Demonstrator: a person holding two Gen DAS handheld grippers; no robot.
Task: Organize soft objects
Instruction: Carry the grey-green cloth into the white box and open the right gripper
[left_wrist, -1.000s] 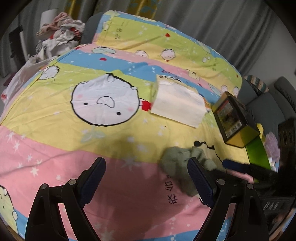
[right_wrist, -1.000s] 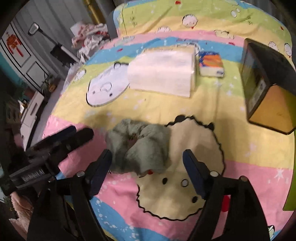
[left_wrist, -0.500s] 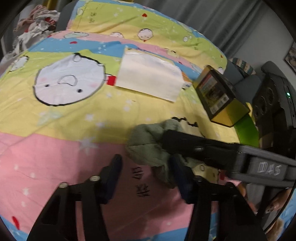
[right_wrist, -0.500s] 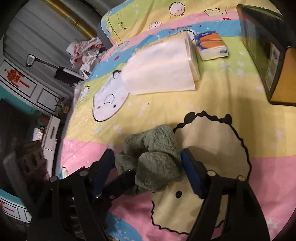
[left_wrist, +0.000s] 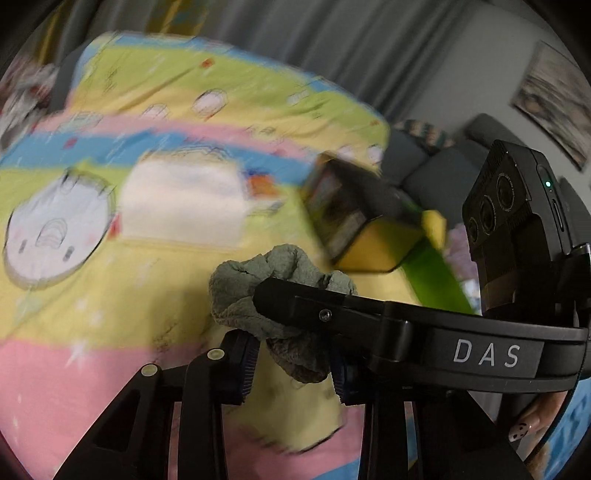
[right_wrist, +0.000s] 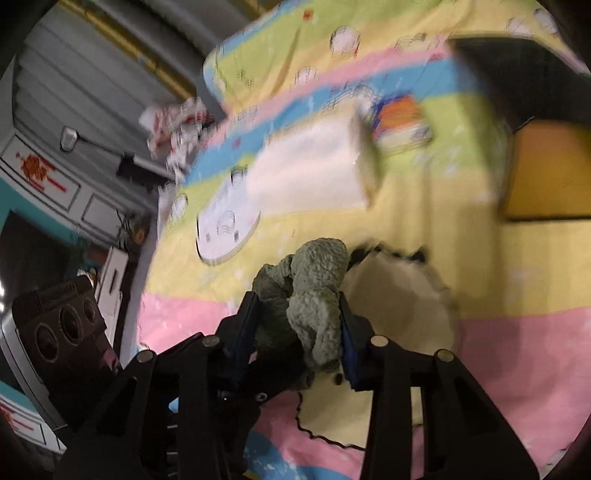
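A fuzzy grey-green scrunchie (left_wrist: 258, 291) is held above the striped cartoon bedspread (left_wrist: 92, 306). My left gripper (left_wrist: 293, 363) is shut on its lower part. My right gripper (right_wrist: 301, 332) is shut on the same scrunchie (right_wrist: 314, 295) from the other side; its black finger (left_wrist: 332, 314) crosses the left wrist view in front of the scrunchie. Both views are blurred by motion.
A white tissue pack (left_wrist: 181, 206) lies on the bedspread (right_wrist: 517, 332), with a small orange-and-blue packet (right_wrist: 400, 120) beside it. A black and yellow box (left_wrist: 354, 225) stands to the right. A clothes pile (right_wrist: 177, 129) lies at the far left edge.
Both grippers have closed on the scrunchie from opposite sides and lifted it off the bedspread. A second ago both were open with it lying flat.
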